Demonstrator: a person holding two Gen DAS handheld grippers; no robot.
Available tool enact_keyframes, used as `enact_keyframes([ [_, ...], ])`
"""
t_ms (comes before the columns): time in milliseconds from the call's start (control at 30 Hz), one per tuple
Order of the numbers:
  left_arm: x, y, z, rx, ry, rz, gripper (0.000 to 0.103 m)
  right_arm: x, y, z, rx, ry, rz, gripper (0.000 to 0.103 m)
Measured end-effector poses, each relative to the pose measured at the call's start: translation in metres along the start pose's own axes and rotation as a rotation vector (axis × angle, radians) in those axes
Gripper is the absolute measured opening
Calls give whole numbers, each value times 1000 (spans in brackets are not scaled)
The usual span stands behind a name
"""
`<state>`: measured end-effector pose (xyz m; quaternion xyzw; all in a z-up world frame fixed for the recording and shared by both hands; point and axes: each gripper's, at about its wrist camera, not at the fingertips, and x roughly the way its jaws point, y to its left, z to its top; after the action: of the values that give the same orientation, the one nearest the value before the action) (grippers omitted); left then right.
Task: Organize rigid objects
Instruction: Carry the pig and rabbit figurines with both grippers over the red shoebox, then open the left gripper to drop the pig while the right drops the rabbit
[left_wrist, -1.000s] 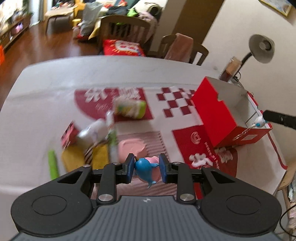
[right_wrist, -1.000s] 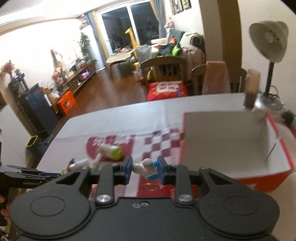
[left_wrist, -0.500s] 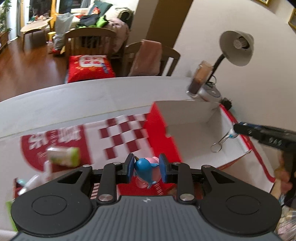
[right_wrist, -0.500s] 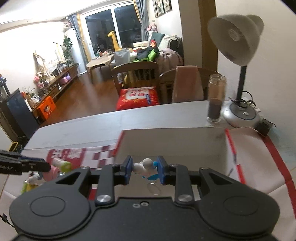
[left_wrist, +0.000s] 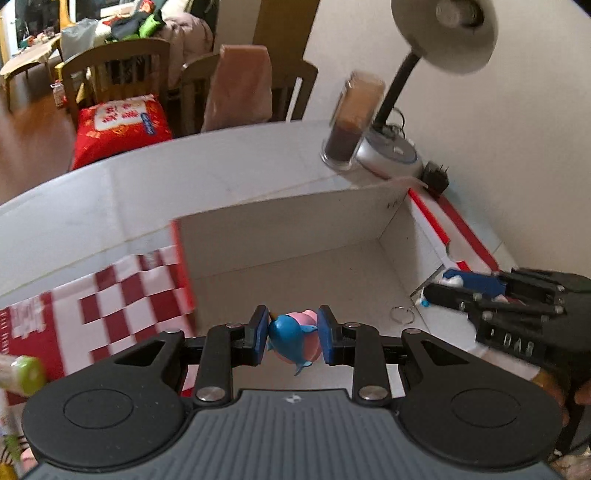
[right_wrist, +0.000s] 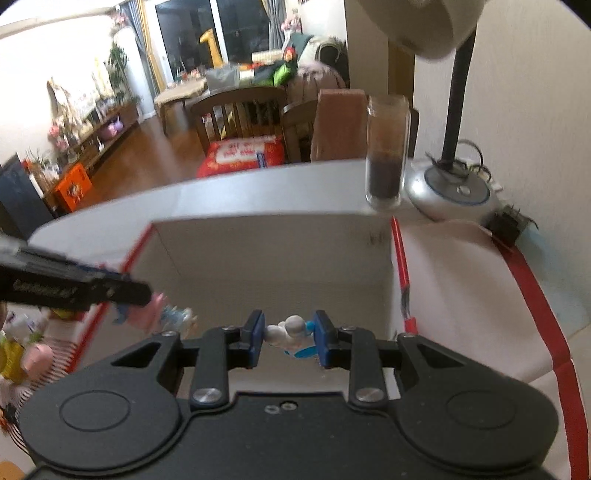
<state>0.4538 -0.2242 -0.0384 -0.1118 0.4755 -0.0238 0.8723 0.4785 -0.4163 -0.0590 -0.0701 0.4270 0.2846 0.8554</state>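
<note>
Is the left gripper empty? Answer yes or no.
No: the left gripper is shut on a blue and pink toy figure, held over the open box.

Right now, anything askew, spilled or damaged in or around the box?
Nothing stands out. The red-and-white cardboard box sits upright and open, with only a small metal key ring on its floor. The left gripper holds a blue-and-pink whale toy, the right gripper a white-and-blue figurine.

Both tongs look the same: matte black plastic, two round discs at the base, silver screws on the linkage arms, blue pads (left_wrist: 258, 334) on the fingertips. Left tongs (left_wrist: 292, 334) have a ribbed grey body, right tongs (right_wrist: 289, 338) plain black.
</note>
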Motion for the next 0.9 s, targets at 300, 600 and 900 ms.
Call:
enact_keyframes([
  [300, 64, -25, 14, 18, 70, -5, 28, 30, 2, -15, -111, 74, 3, 27],
  [600, 96, -23, 12, -8, 129, -12, 28, 41, 17, -27, -168, 144, 4, 27],
  [900, 98, -23, 10, 4, 203, -14, 28, 45, 9, -24, -116, 206, 4, 29],
])
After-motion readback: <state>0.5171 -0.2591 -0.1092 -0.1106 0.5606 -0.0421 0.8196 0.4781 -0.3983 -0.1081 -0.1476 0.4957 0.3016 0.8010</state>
